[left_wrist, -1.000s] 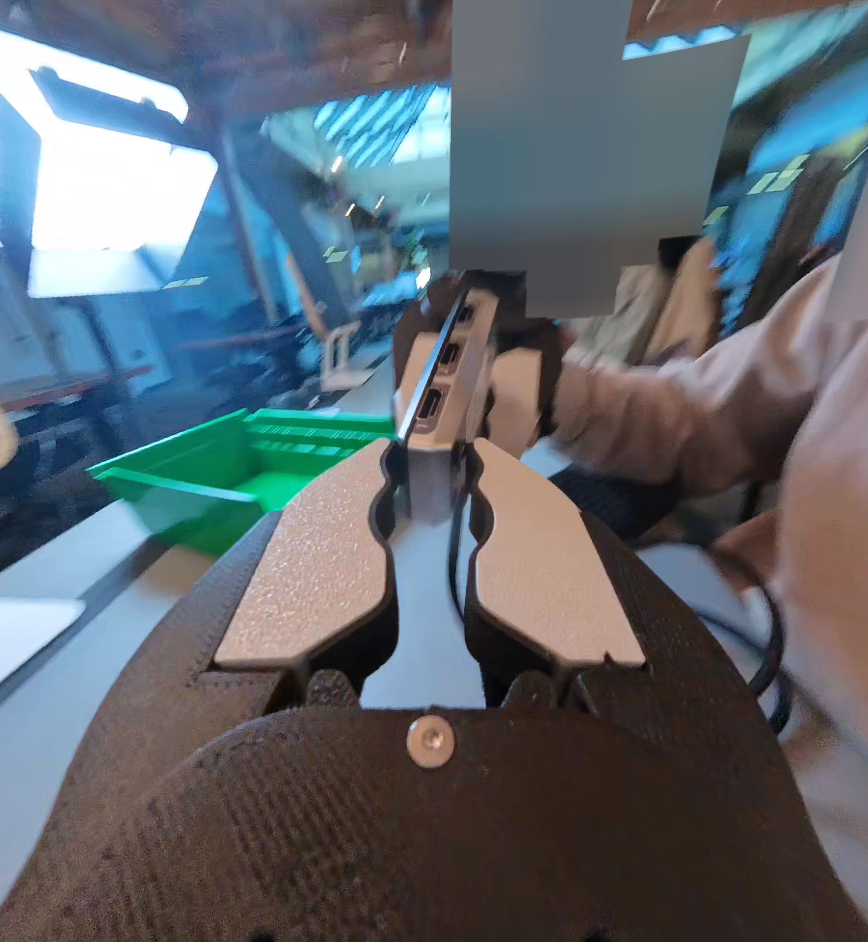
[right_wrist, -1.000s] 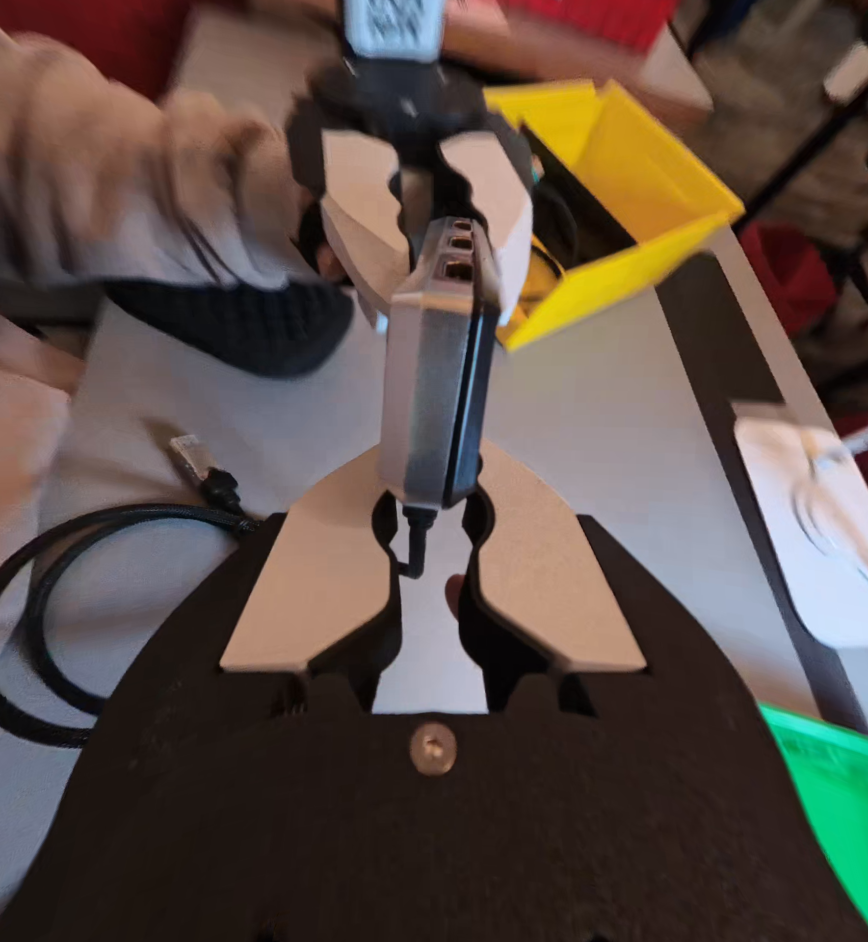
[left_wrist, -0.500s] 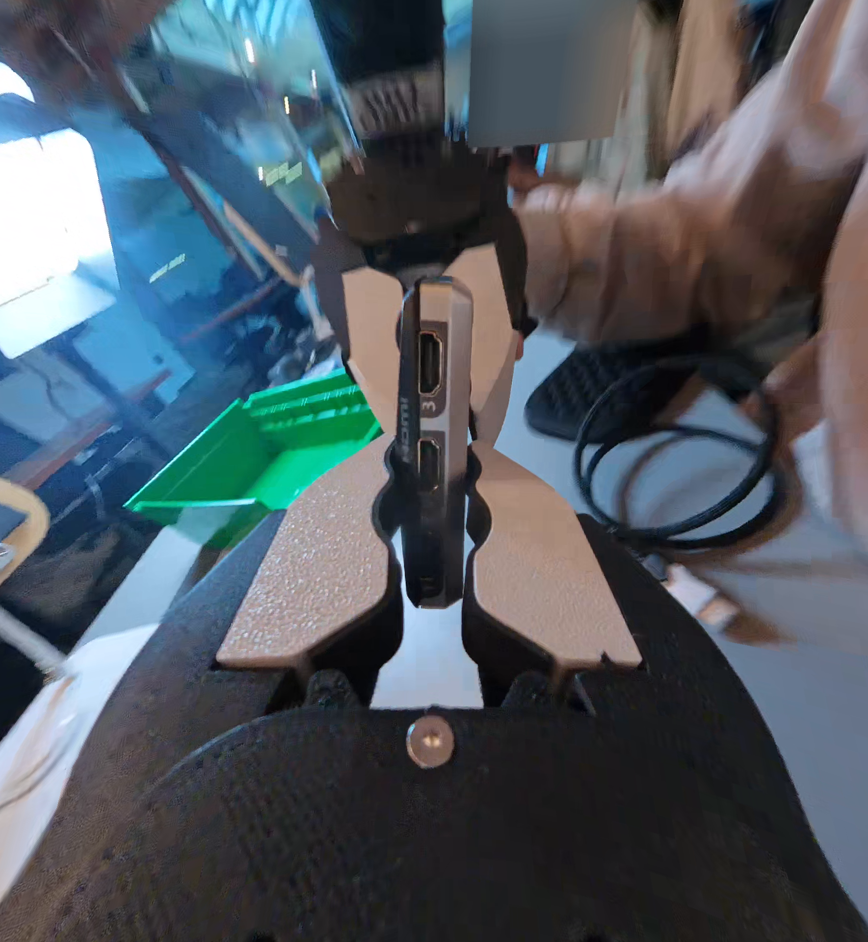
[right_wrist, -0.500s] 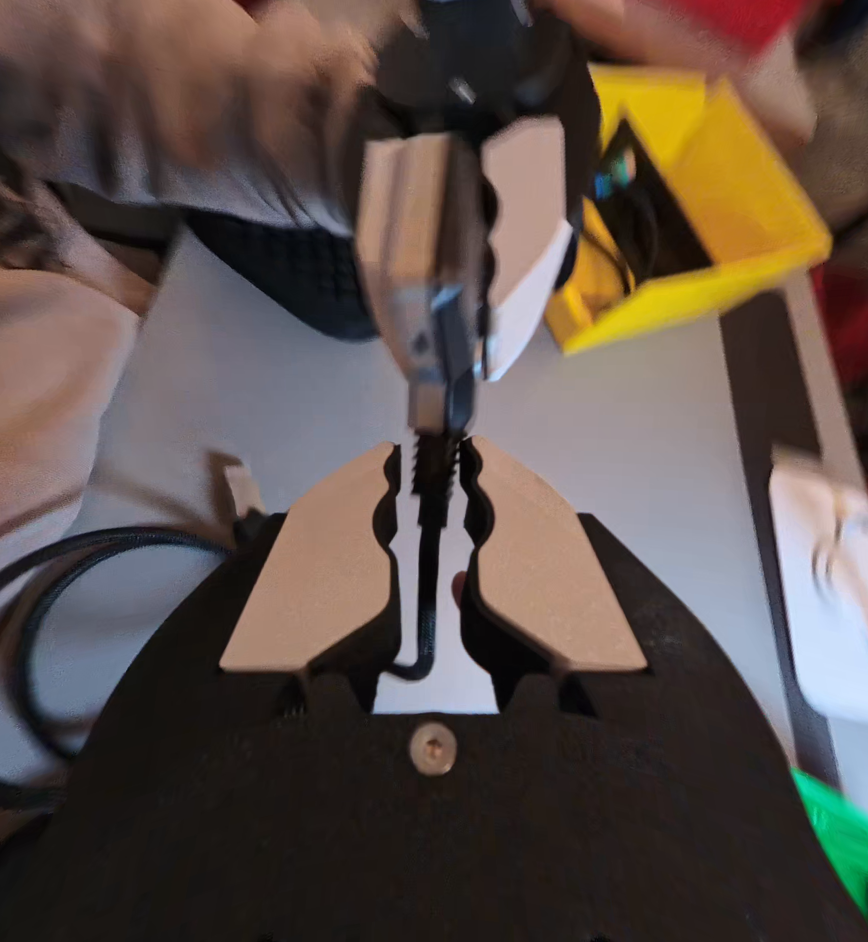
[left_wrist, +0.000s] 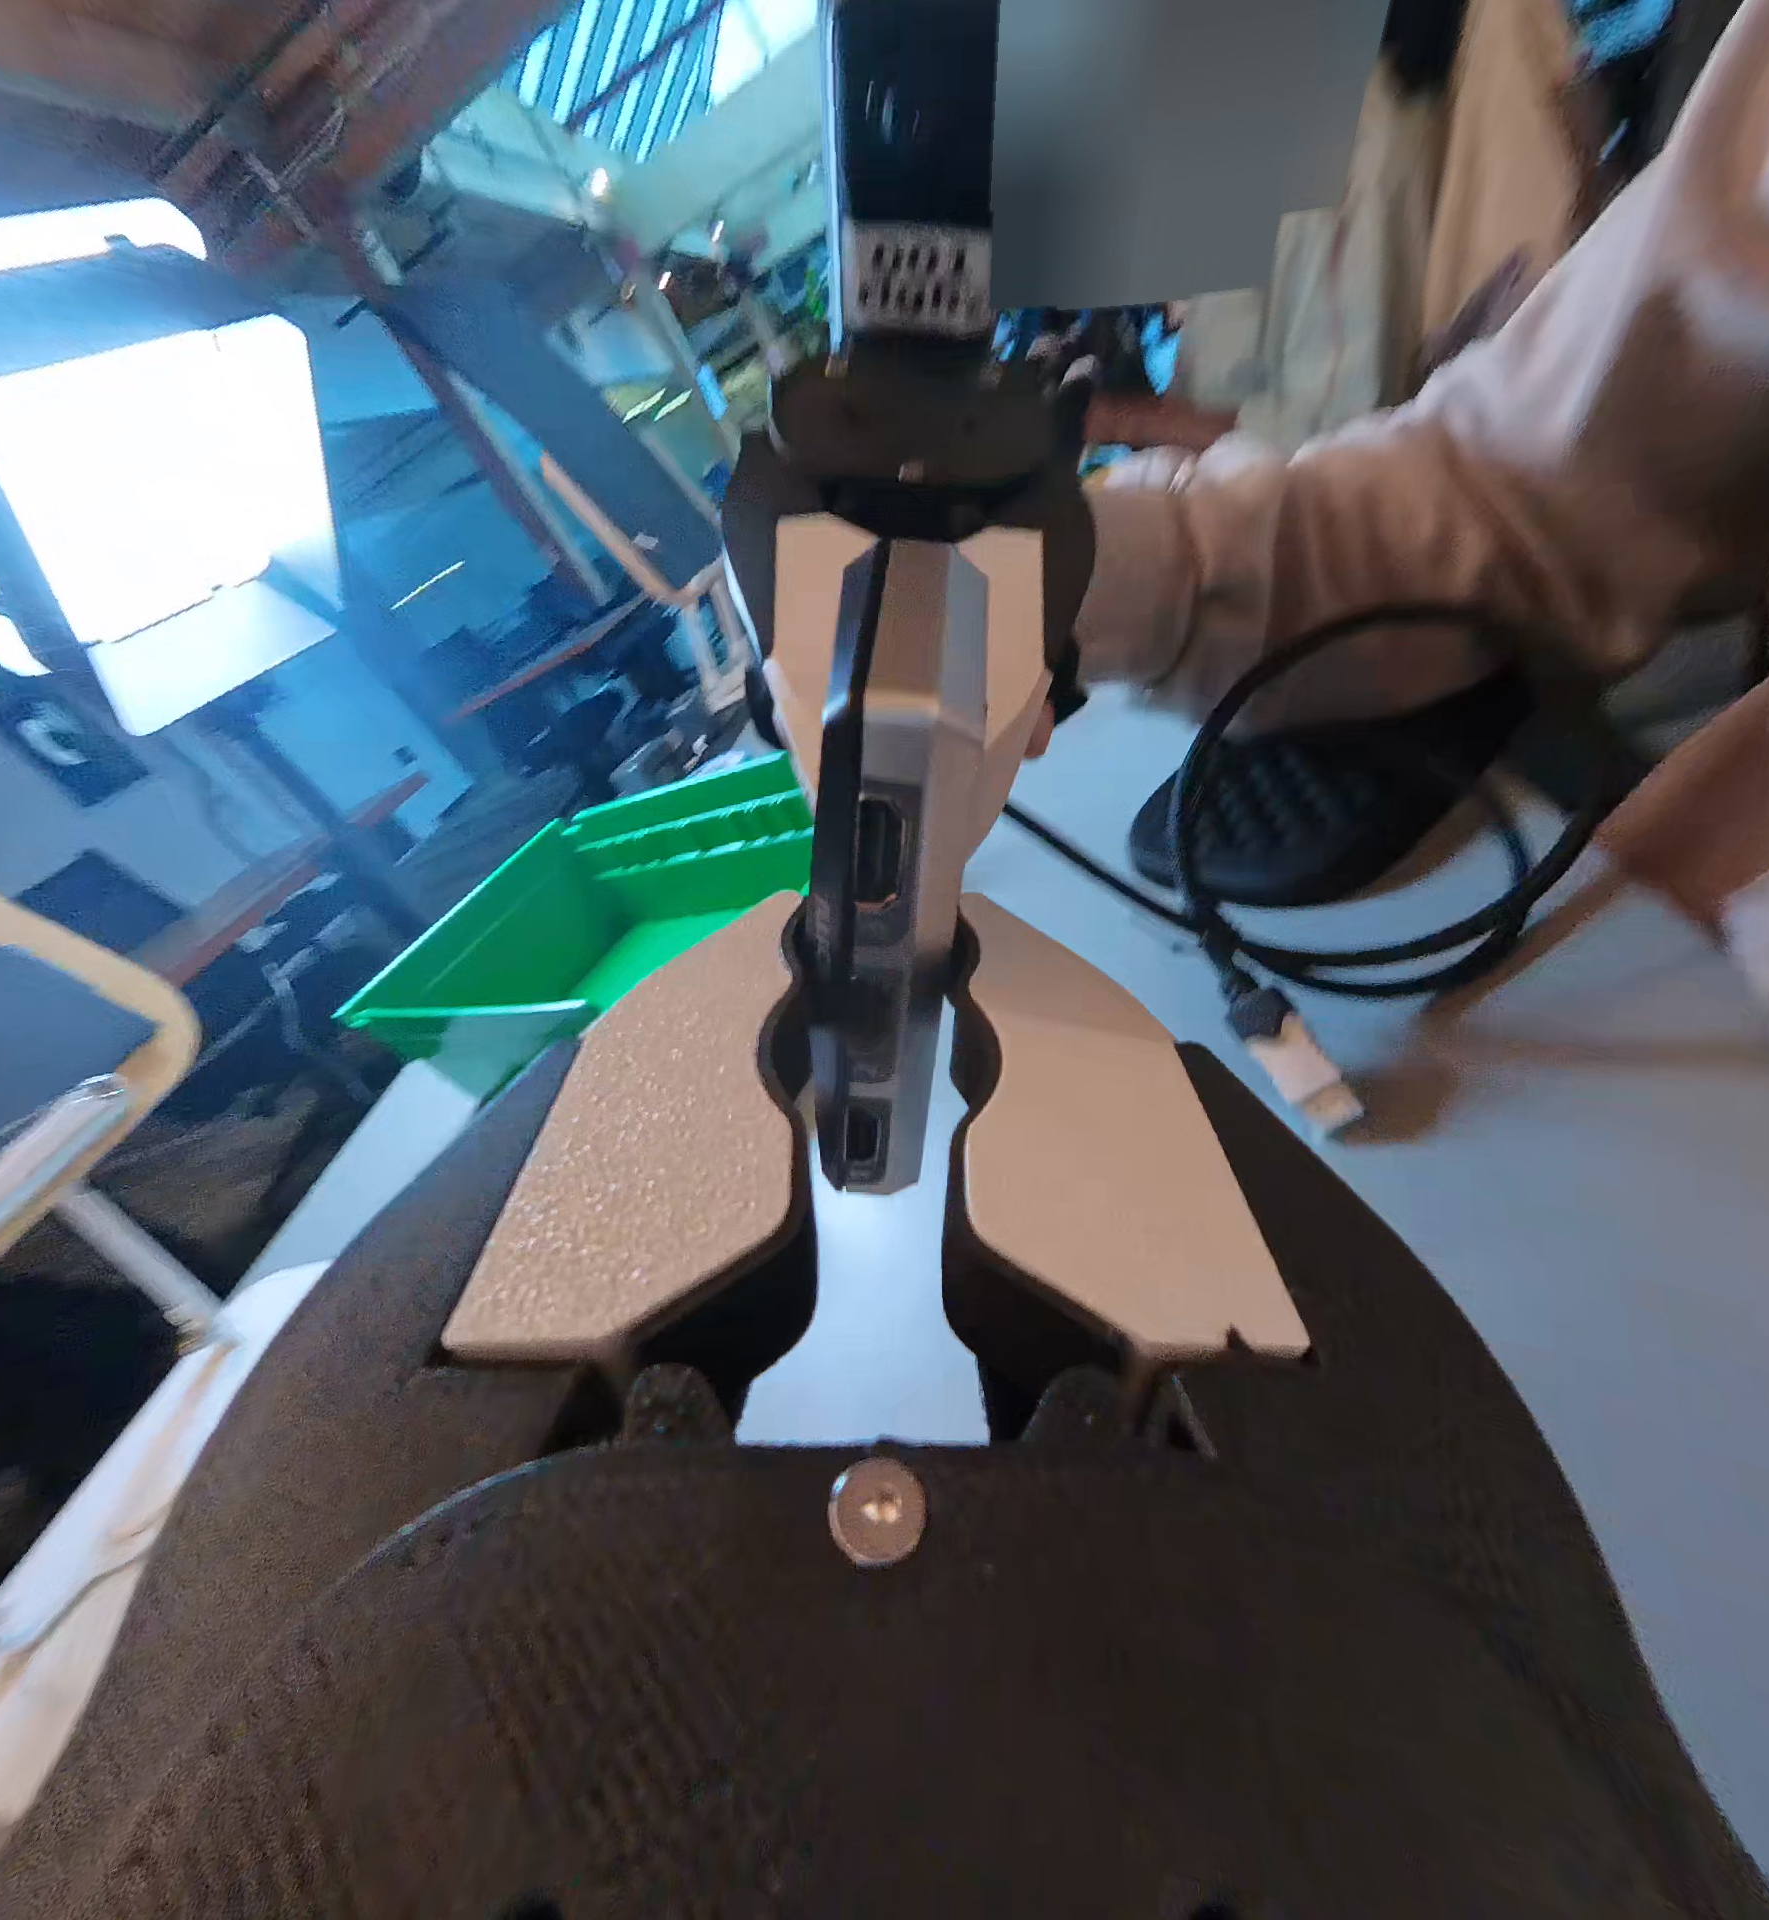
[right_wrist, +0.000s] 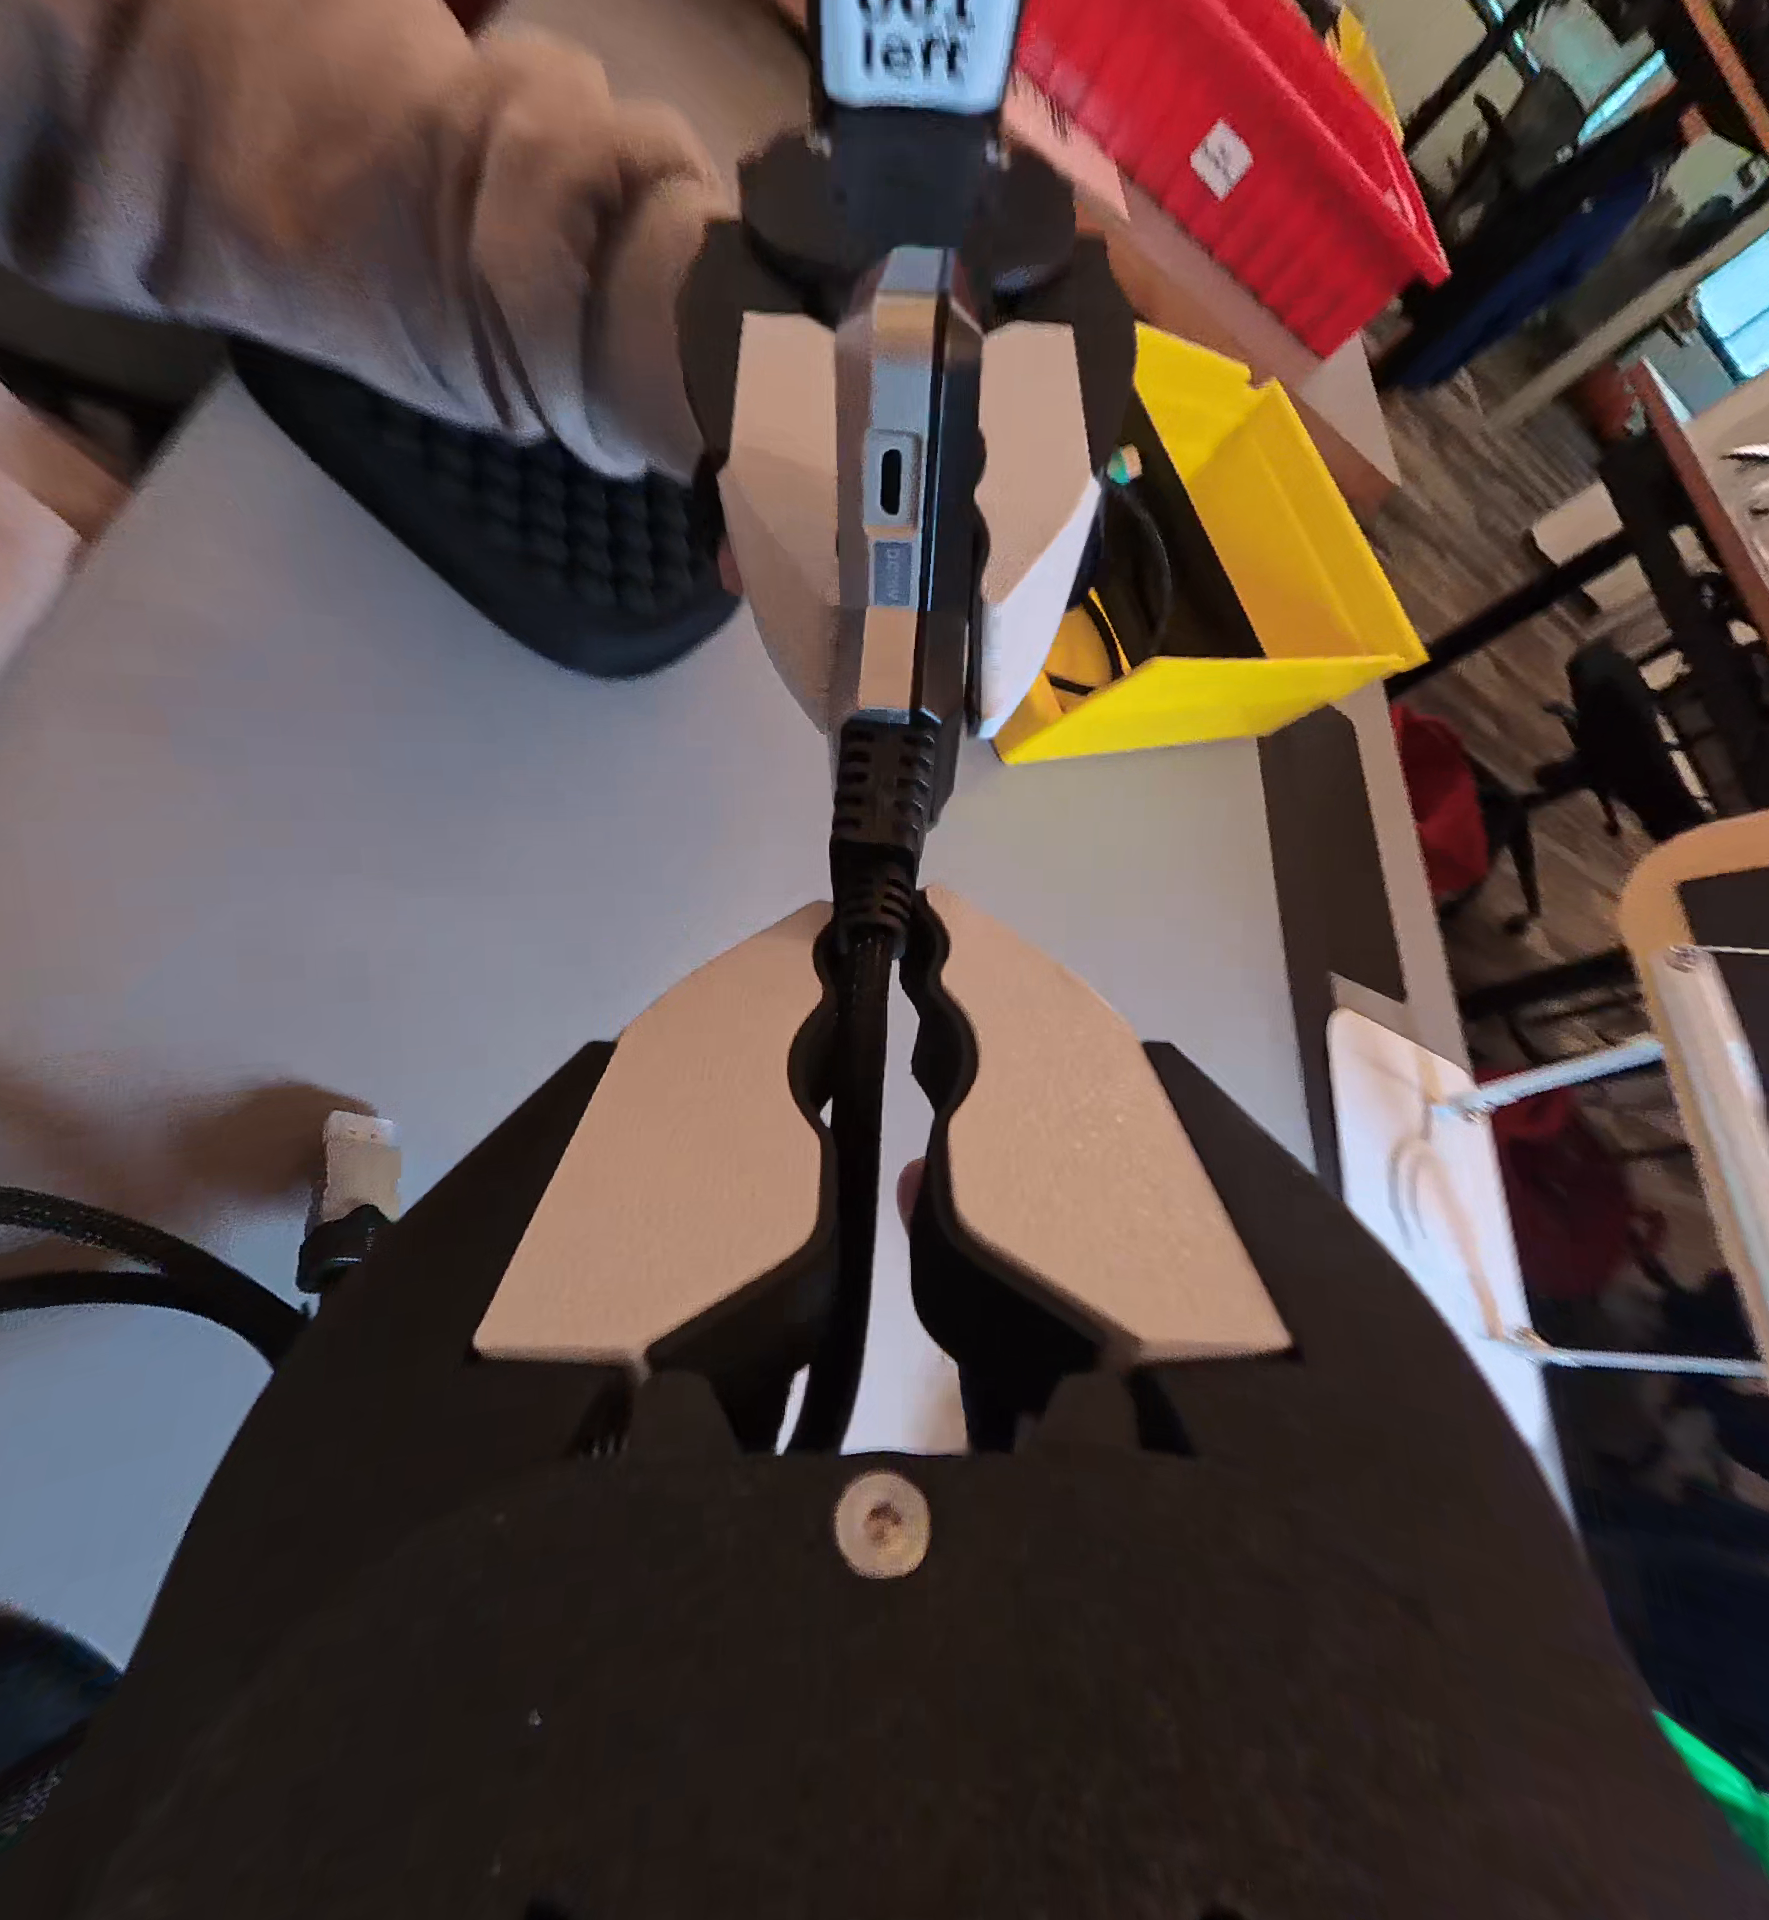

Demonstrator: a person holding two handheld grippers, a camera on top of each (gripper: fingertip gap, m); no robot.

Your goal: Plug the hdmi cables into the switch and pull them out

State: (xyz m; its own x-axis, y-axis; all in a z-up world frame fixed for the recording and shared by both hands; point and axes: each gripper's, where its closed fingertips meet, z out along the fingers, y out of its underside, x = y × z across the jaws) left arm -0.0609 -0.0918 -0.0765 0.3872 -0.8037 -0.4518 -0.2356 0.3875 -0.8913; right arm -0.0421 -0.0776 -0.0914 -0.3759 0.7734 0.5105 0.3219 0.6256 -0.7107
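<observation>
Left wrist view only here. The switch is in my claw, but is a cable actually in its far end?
Observer: Yes. The right wrist view shows a black plug seated in the end of the switch.
Operator: What is the right claw gripping?
Observer: The right claw is shut on the HDMI cable just behind the plug's ribbed collar, not on the plug body.
Operator: Anything behind my claw?
Observer: A yellow bin stands on the table just beyond the left claw.
</observation>
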